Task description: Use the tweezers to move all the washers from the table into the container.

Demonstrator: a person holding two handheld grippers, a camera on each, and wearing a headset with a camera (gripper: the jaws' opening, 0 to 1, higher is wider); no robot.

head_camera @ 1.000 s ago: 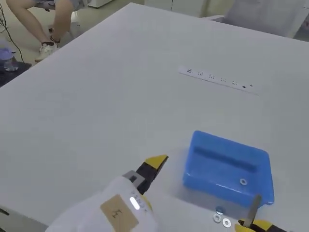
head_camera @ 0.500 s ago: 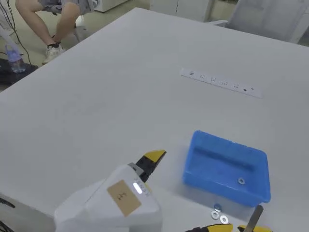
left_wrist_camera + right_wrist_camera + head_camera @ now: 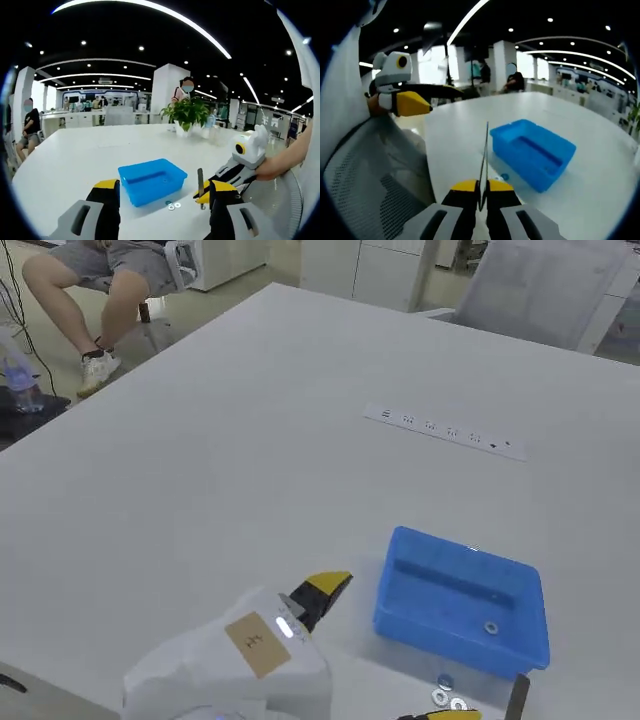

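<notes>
The slim metal tweezers [image 3: 483, 155], clamped between the right gripper [image 3: 482, 186]'s closed fingers, had drawn back from the blue plastic container [image 3: 455, 648]'s near wall. This left the small silver washers [image 3: 448, 700] on the white worktop [image 3: 250, 460] just left of their tip in the head view, nearer than the left gripper [image 3: 165, 185]'s spread fingers.

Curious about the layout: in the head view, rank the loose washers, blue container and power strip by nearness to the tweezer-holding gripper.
1. Loose washers, beside the right gripper and its tweezers, at the bottom edge.
2. Blue container, just behind them.
3. Power strip, farthest, toward the top.
</notes>
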